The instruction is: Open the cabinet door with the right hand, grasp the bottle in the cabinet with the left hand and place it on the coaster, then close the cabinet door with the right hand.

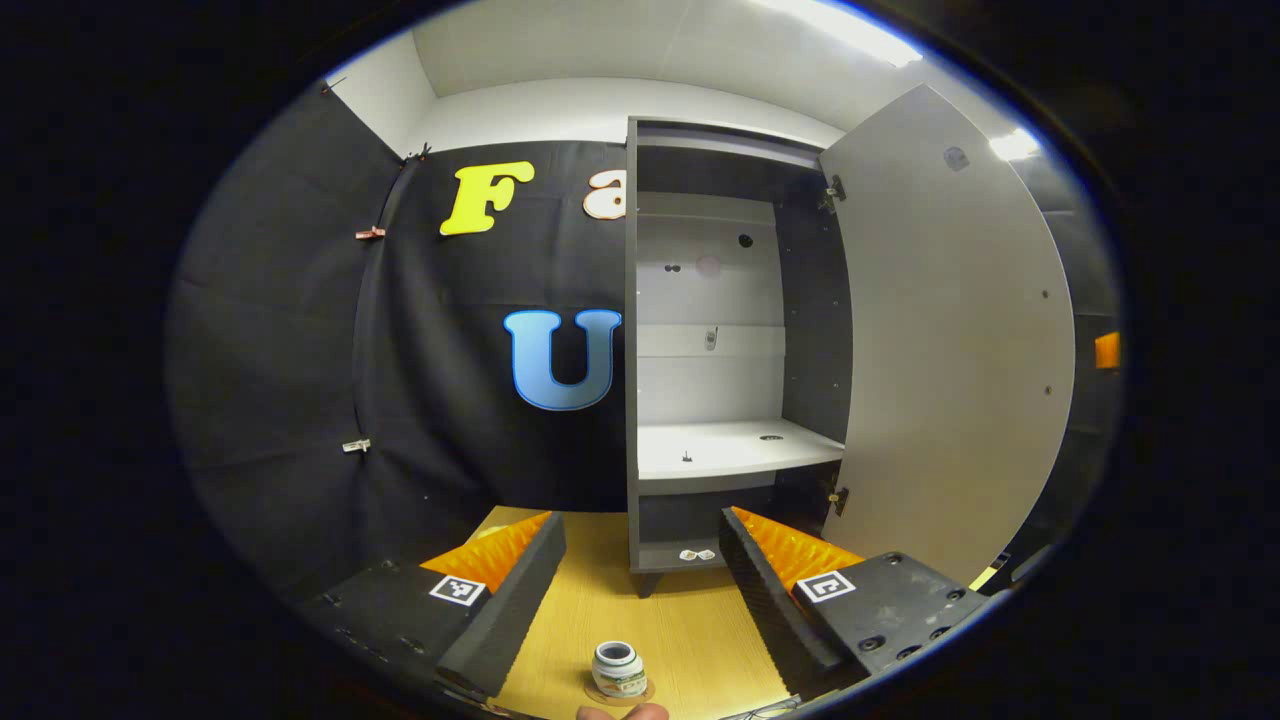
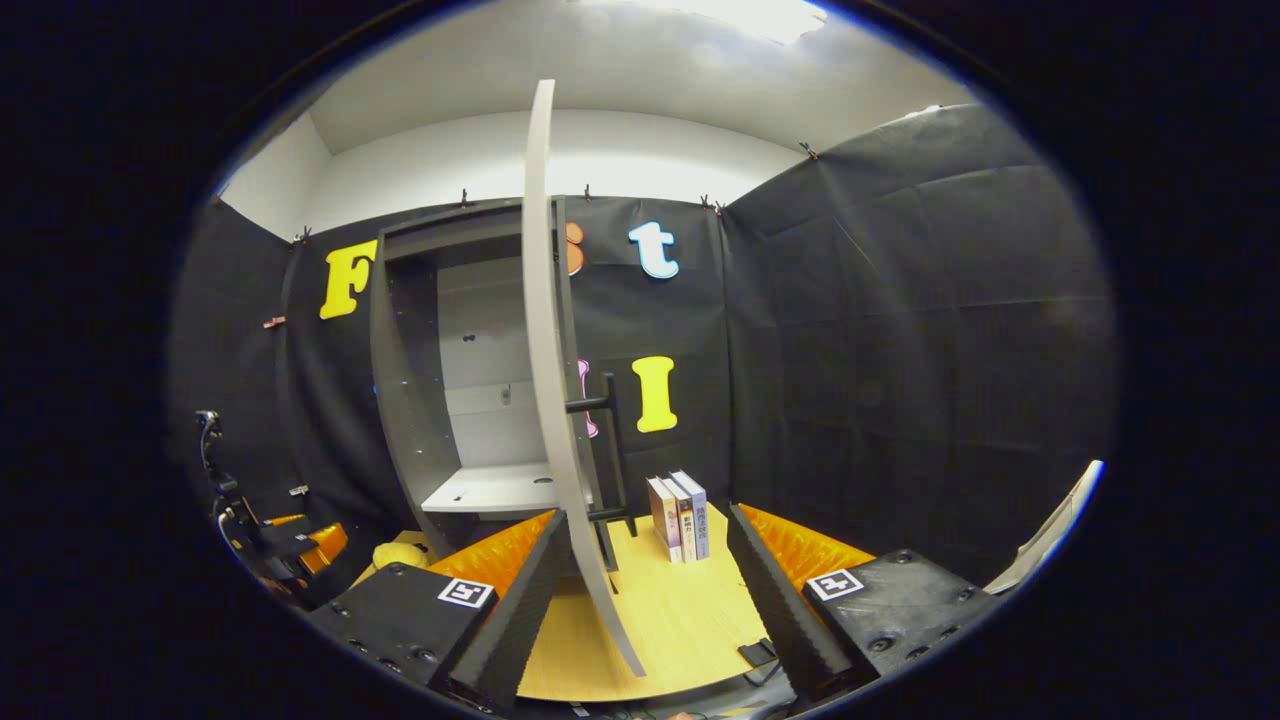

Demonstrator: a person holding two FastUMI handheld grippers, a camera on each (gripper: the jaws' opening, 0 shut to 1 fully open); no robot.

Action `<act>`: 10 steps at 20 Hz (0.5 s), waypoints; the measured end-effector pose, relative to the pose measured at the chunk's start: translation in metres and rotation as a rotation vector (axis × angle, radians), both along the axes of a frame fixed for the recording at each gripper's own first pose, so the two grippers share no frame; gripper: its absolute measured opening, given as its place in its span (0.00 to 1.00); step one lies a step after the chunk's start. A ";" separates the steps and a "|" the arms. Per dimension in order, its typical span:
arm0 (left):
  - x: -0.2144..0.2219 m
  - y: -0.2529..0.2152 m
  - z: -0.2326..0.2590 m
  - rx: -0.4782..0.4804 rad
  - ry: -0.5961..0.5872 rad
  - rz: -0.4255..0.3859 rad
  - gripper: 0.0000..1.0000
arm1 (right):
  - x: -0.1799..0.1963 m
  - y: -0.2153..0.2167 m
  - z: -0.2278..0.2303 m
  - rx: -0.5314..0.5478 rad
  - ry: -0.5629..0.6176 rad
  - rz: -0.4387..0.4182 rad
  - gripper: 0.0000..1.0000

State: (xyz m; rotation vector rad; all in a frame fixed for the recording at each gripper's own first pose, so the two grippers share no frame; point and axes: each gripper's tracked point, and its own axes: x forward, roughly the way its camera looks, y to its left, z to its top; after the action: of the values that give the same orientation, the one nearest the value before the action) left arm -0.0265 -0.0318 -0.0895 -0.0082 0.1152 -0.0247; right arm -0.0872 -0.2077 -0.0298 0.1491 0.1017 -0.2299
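Bottle point(image 1: 618, 668) upright on the coaster point(image 1: 640, 692), on the wooden table point(image 1: 690, 620) near its front edge, between the spread fingers of the left gripper point(image 1: 640, 600) with bare wood on either side and touched by neither. Beyond it, cabinet point(image 1: 632, 400) open with white shelf point(image 1: 735, 448) bare, cabinet door point(image 1: 950, 350) swung wide to the right. In the right gripper view, right gripper point(image 2: 640, 600) fingers apart, door point(image 2: 545, 380) seen edge-on between them with its dark handle point(image 2: 600, 405) on the right face, books point(image 2: 680, 515) standing just past the door, clear table in front.
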 end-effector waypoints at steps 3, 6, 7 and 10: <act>0.001 0.001 0.014 0.009 -0.014 0.005 0.97 | 0.017 -0.005 0.004 -0.017 0.005 0.016 1.00; -0.002 0.001 0.022 0.010 -0.025 0.004 0.97 | 0.033 -0.007 0.006 -0.026 0.015 0.038 1.00; -0.002 0.002 0.022 0.016 -0.030 0.002 0.97 | 0.037 -0.004 0.010 -0.010 0.006 0.053 0.98; -0.002 0.001 0.018 0.030 -0.033 -0.006 0.98 | 0.042 0.003 0.010 0.004 0.006 0.065 0.97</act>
State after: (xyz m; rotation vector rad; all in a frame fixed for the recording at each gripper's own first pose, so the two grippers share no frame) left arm -0.0287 -0.0306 -0.0712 0.0229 0.0824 -0.0292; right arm -0.0455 -0.2046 -0.0197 0.1485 0.1128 -0.1649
